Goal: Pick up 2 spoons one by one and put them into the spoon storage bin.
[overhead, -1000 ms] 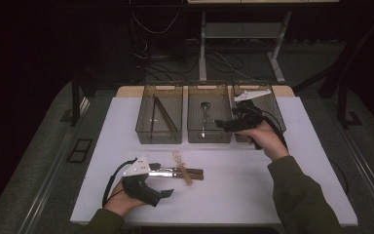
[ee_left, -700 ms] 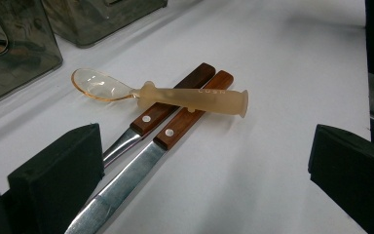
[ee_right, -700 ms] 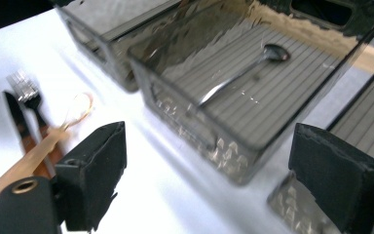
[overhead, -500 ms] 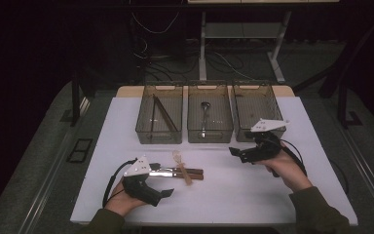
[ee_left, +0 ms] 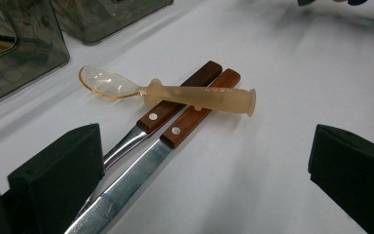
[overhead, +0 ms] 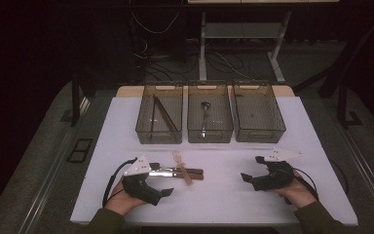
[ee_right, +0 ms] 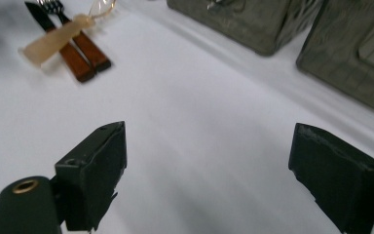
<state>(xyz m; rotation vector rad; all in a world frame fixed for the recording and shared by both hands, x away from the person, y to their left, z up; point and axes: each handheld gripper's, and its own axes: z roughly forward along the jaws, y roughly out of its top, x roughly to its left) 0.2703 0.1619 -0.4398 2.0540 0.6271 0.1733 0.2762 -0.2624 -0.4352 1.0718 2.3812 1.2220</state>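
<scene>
I count three smoked-plastic bins (overhead: 210, 127) at twelve o'clock, two wooden-handled utensils (ee_left: 185, 114) and one translucent spoon (ee_left: 175, 91) at seven o'clock, and two grippers, left (overhead: 161, 192) and right (overhead: 247, 178).

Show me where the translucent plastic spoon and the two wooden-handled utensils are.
translucent plastic spoon (ee_left: 199, 95), left gripper view, on its thick handle.
two wooden-handled utensils (ee_left: 195, 114), left gripper view, on the nearer brown handle.

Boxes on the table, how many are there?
3. The left box holds sticks, the middle box holds a spoon, and the right box looks nearly empty. They stand side by side.
</scene>
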